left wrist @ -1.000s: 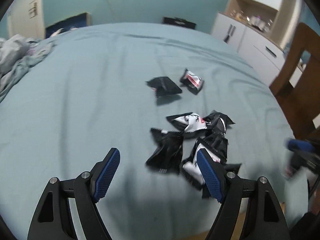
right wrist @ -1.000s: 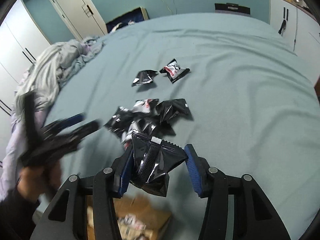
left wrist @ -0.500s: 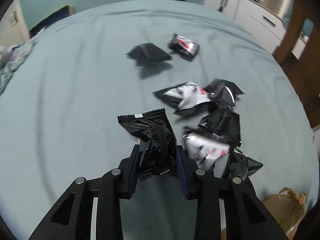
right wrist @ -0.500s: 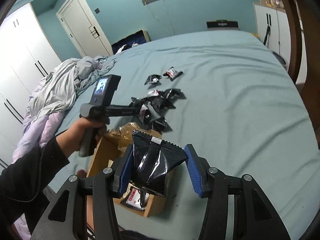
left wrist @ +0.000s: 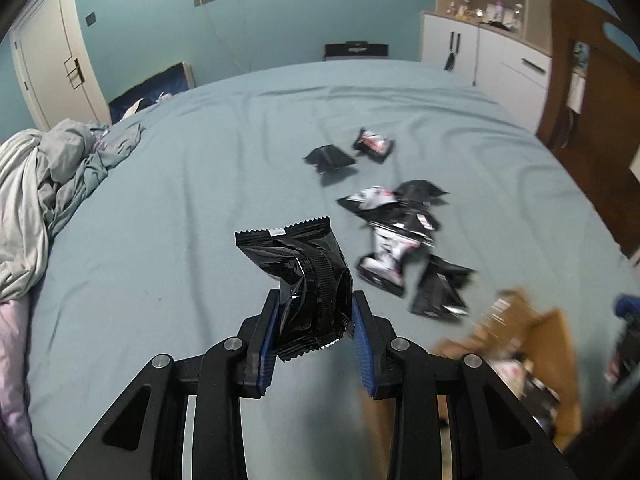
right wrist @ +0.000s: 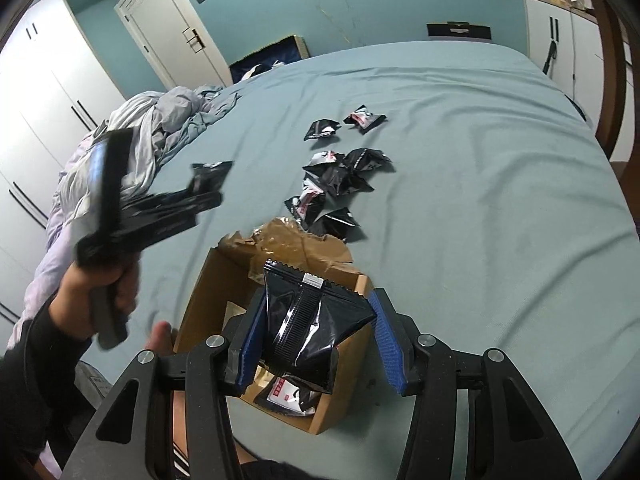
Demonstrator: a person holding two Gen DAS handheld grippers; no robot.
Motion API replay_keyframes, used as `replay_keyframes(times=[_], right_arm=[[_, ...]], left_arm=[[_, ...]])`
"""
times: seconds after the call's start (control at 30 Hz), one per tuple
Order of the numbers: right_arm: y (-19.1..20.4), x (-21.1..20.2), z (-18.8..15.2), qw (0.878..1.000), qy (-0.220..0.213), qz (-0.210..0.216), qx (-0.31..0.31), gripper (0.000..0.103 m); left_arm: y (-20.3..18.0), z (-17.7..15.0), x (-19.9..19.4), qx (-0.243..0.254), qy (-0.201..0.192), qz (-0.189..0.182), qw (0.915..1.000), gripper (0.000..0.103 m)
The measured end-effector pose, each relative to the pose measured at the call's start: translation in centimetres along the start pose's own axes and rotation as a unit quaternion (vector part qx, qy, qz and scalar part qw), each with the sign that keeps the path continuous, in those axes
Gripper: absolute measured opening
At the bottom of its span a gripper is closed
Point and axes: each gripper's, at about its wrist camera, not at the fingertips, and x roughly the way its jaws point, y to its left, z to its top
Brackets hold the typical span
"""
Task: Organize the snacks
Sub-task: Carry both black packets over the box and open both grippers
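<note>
My left gripper (left wrist: 316, 300) is shut on a crumpled black snack packet (left wrist: 304, 276), held up above the teal bed (left wrist: 180, 200). In the right wrist view that left gripper (right wrist: 200, 196) shows blurred, gripped by a person's hand (right wrist: 108, 284). My right gripper (right wrist: 318, 300) is shut on another black packet (right wrist: 312, 320), hanging over an open cardboard box (right wrist: 200, 292). A packet (right wrist: 288, 394) lies inside the box. Several black and white packets (left wrist: 404, 232) (right wrist: 340, 184) lie heaped on the bed beyond the box. Farther back lie two separate packets (left wrist: 330, 158) (left wrist: 374, 144).
The box (left wrist: 552, 332) sits at the bed's near edge, blurred in the left wrist view. Crumpled bedding (left wrist: 40, 184) (right wrist: 160, 120) is piled at the left. White cabinets (left wrist: 480, 48) and a wooden frame (left wrist: 592, 100) stand to the right of the bed.
My left gripper closed on a black packet from the heap, then lifted it and drew back. My right gripper carried its packet from over the bed to above the box.
</note>
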Motion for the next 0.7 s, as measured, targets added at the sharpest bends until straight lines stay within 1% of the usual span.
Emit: replay_keyframes(times=[0.17, 0.3, 0.43, 0.5, 0.53, 0.57, 0.6, 0.63, 0.67, 0.7], right_arm=[[0.1, -0.1, -0.4, 1.000, -0.001, -0.005, 0.006, 0.049], [-0.1, 0.0, -0.4, 1.000, 0.001, -0.006, 0.012, 0.049], [-0.1, -0.2, -0.4, 1.000, -0.001, -0.007, 0.012, 0.049], [0.0, 0.0, -0.4, 1.000, -0.001, -0.008, 0.009, 0.049], [0.1, 0.0, -0.4, 1.000, -0.001, -0.009, 0.007, 0.049], [0.2, 0.0, -0.4, 1.000, -0.002, -0.009, 0.005, 0.049], [0.2, 0.0, -0.5, 1.000, -0.002, -0.009, 0.004, 0.049], [0.2, 0.0, -0.5, 1.000, -0.001, -0.010, 0.003, 0.049], [0.2, 0.0, -0.5, 1.000, 0.000, -0.010, 0.003, 0.049], [0.1, 0.1, -0.5, 1.000, 0.001, -0.011, 0.003, 0.049]], left_arm=[[-2.2, -1.7, -2.8, 0.009, -0.002, -0.020, 0.9998, 0.033], [-3.8, -3.1, -4.0, 0.026, 0.004, -0.031, 0.9992, 0.033], [-5.9, -4.7, -4.1, 0.063, 0.020, -0.021, 0.9976, 0.033], [-6.8, -5.3, -3.9, 0.083, 0.026, -0.019, 0.9961, 0.036], [-7.0, -5.5, -3.9, 0.089, 0.026, -0.016, 0.9955, 0.044], [-7.4, -5.6, -4.0, 0.101, 0.021, -0.007, 0.9946, 0.048], [-7.7, -5.6, -4.1, 0.112, 0.013, 0.006, 0.9936, 0.053], [-7.9, -5.6, -4.1, 0.120, 0.008, 0.018, 0.9925, 0.070], [-8.0, -5.5, -4.2, 0.125, -0.002, 0.032, 0.9916, 0.083], [-7.8, -5.4, -4.4, 0.122, -0.012, 0.042, 0.9916, 0.084]])
